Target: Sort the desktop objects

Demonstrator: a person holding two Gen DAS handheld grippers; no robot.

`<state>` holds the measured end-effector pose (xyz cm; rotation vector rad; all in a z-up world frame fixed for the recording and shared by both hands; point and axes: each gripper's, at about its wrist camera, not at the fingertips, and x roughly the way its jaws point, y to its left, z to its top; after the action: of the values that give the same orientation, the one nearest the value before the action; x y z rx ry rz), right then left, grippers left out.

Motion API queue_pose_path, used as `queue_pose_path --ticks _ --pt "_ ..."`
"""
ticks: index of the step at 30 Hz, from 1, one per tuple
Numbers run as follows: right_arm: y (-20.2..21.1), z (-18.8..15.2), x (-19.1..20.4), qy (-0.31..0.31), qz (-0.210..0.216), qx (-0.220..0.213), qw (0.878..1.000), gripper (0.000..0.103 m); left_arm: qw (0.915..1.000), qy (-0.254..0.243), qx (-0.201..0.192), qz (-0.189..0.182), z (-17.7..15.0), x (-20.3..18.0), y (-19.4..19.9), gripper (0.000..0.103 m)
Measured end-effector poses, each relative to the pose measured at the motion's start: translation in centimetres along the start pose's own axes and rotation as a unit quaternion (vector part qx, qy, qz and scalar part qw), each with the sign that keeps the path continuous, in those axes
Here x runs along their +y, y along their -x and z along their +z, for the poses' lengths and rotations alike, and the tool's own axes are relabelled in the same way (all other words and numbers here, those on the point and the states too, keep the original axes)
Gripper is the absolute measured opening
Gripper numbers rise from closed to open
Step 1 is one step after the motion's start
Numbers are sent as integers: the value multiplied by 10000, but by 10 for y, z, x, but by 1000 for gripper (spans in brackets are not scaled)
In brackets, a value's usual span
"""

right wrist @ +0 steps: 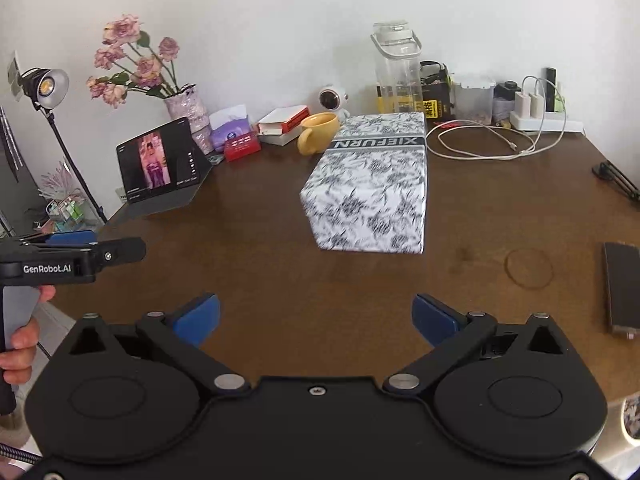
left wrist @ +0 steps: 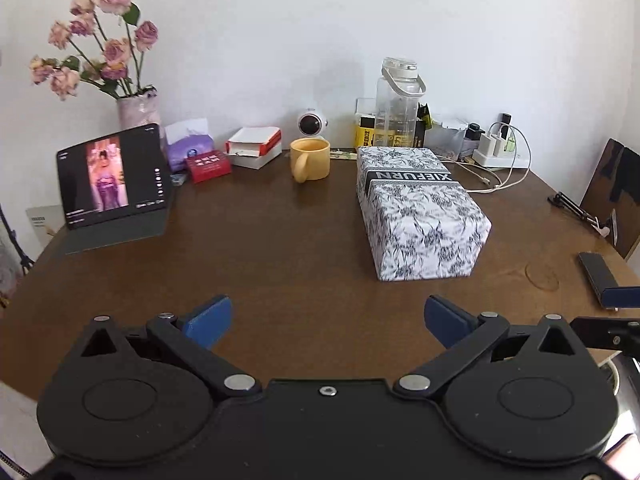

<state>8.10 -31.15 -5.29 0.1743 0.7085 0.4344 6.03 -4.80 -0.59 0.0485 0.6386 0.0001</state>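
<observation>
Hovering over the dark wooden desk [left wrist: 280, 248], the left gripper [left wrist: 327, 320] and right gripper [right wrist: 316, 318] both hold their blue padded fingers spread wide, gripping nothing. A rectangular box [left wrist: 420, 216] wrapped in black-and-white leaf-print paper lies mid-desk. Beside its far end stands a glossy yellow ceramic mug [left wrist: 310, 159]. A flat dark phone [right wrist: 624, 288] rests near the right edge.

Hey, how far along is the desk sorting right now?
Nothing looks sorted yet. Both the left gripper and right gripper hover open and empty over the brown wooden table. The black-and-white patterned box, yellow ceramic mug and dark flat phone are untouched.
</observation>
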Motion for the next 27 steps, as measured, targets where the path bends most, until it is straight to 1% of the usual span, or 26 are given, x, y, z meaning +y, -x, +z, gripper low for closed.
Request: queue_pose_path --ticks 6,10,13,18,27 --pt "14 -17 15 4 43 69 10000 103 9999 94 1 77 -21 6 29 103" --pt "25 -32 23 60 46 122 9999 103 9998 194 -10 74 -33 10 42 103" --pt "29 -36 28 110 39 146 9998 103 9995 292 -49 61 -40 12 50 103" --pt "36 -38 34 237 21 131 9996 103 9990 410 -142 54 -46 12 59 103" --pt "46 -44 33 241 40 89 9997 103 9989 334 -320 47 -49 5 70 103"
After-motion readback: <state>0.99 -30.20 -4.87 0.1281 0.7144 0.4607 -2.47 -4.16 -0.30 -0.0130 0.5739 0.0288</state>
